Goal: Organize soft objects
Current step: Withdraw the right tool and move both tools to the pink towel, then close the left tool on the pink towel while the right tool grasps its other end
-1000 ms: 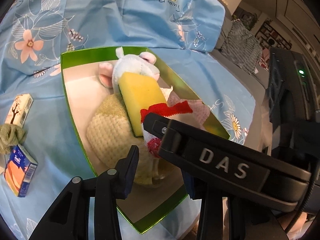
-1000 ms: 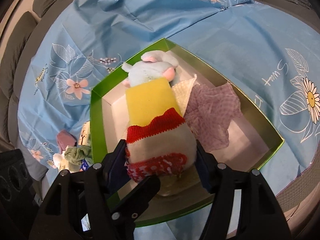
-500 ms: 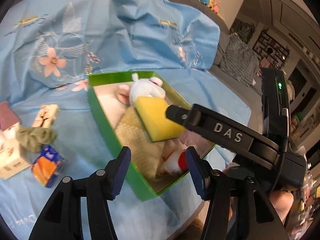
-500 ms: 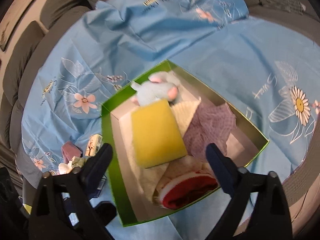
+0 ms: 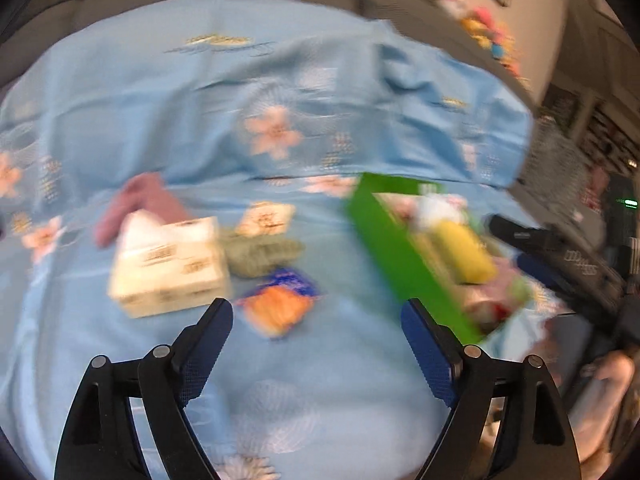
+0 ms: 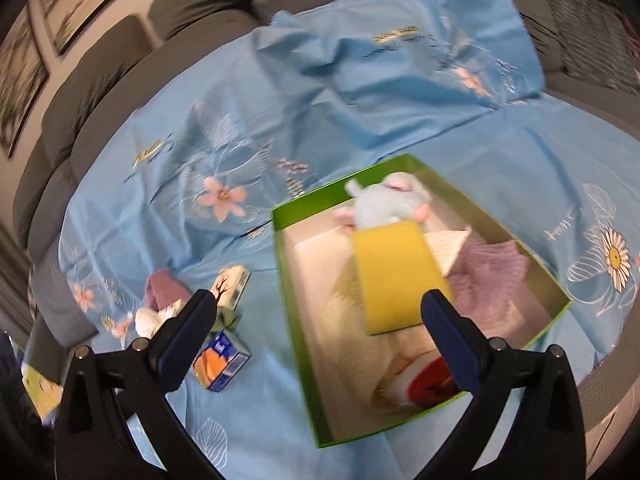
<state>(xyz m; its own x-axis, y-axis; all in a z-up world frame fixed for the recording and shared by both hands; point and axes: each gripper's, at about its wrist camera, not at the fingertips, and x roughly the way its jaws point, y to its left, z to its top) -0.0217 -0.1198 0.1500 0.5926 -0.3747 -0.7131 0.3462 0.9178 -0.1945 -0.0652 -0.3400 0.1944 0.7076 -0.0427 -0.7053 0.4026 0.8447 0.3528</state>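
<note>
Both the left gripper (image 5: 316, 318) and right gripper (image 6: 318, 308) have jaws spread, empty. The olive cloth wad (image 5: 262, 254) lies left of the green box (image 6: 298, 320); probably limp and light, best pinched at its bunched middle.

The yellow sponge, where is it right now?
The yellow sponge lies inside the green box, seen in the right wrist view, on top of the cream cloth just below the plush toy.
</note>
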